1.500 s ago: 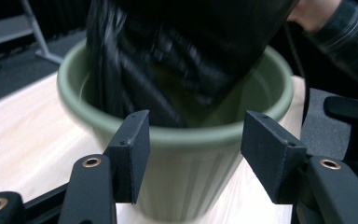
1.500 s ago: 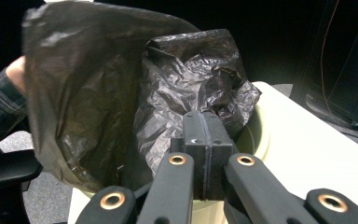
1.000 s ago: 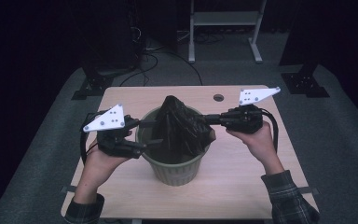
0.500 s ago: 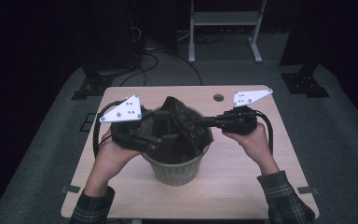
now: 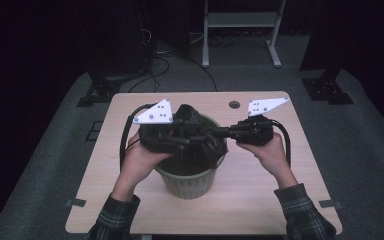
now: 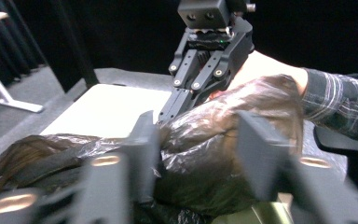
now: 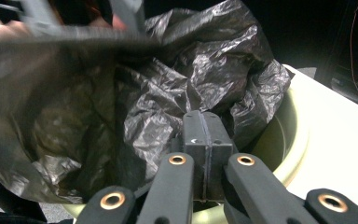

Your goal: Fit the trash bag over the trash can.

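Fitting the black bag (image 5: 196, 135) into the green bin (image 5: 187, 177): right gripper (image 5: 219, 133), at three o'clock, is clamped on its edge. Left gripper (image 5: 187, 132), at nine o'clock, has just been closing around a fold, seemingly not yet pinching. Next, grip and stretch it over the rim.

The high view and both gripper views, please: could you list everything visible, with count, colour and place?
Bin: one, pale green, at the middle of the table.
Bin bag: one, black plastic, bunched up in and above the bin's mouth.
Table: one, light wood top, with a small round hole near its far edge.
Stand legs: two, white, on the floor beyond the table.
Cables: several, black, on the grey floor behind the table.
Left claw: one, black, jaws either side of a bulge of bag, having just been closing.
Right claw: one, black, shut on the bag at the bin's right rim.
Hands: two, sleeves plaid, coming in from the near edge.
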Demonstrator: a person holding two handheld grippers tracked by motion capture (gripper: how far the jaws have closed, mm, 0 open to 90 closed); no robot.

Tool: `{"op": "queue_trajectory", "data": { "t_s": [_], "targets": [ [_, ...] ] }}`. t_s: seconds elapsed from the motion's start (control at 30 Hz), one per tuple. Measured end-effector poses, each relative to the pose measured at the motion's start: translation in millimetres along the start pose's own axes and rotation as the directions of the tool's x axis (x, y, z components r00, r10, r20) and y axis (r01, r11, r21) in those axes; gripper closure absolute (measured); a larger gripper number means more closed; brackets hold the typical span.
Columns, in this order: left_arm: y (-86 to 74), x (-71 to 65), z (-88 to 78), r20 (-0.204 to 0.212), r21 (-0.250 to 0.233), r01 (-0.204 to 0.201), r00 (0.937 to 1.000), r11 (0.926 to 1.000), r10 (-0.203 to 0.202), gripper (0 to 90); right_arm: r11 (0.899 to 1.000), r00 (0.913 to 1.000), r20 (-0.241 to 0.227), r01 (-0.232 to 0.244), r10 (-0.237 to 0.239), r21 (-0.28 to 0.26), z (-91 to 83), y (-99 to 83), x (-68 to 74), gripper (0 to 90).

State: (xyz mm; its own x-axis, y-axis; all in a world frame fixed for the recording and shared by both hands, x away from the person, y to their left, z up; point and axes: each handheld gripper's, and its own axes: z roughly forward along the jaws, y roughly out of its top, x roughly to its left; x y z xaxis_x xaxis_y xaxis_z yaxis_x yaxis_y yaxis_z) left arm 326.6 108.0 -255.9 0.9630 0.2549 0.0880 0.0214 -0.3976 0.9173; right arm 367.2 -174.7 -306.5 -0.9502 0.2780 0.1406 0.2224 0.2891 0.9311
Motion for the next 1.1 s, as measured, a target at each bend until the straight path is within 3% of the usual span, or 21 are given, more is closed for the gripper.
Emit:
{"op": "queue_trajectory", "data": {
  "t_s": [0.1,0.27,0.4,0.53,0.8,0.93,1.1],
  "targets": [
    [-1.8,2.7,5.3,0.022,0.021,-0.006,0.9997,0.9998,0.005,88.5,1.0,1.0,-0.005,0.002,-0.002,-0.006,0.4,-0.8,0.3,90.0],
    [-9.2,5.0,1.9,-0.002,0.045,0.019,0.9998,0.9988,-0.019,90.0,1.0,1.0,0.002,0.0,0.0,-0.003,-2.5,-2.8,-0.1,90.0],
    [-22.1,12.6,-19.8,-0.048,0.041,0.052,0.9976,0.9978,-0.05,90.0,1.0,0.9995,0.03,-0.005,0.005,-0.009,-14.6,-6.1,-2.6,90.0],
    [-37.6,23.7,-47.7,-0.109,0.019,0.095,0.9897,0.9953,-0.093,90.0,1.0,0.9971,0.074,-0.014,0.016,-0.026,-34.4,-8.4,-6.8,90.0],
    [-70.9,37.8,-98.6,-0.202,-0.036,0.177,0.9625,0.9835,-0.181,90.0,0.999,0.9829,0.179,-0.041,0.044,-0.021,-69.7,-18.0,-15.4,90.0],
    [-86.7,39.2,-113.0,-0.241,-0.039,0.206,0.9479,0.9779,-0.209,90.0,0.998,0.9731,0.221,-0.063,0.065,-0.016,-83.6,-28.4,-20.4,90.0],
    [-101.5,45.2,-124.7,-0.296,-0.034,0.235,0.9261,0.9714,-0.234,90.0,0.993,0.9534,0.28,-0.118,0.113,0.004,-93.8,-47.0,-29.8,90.0]
  ]
}}
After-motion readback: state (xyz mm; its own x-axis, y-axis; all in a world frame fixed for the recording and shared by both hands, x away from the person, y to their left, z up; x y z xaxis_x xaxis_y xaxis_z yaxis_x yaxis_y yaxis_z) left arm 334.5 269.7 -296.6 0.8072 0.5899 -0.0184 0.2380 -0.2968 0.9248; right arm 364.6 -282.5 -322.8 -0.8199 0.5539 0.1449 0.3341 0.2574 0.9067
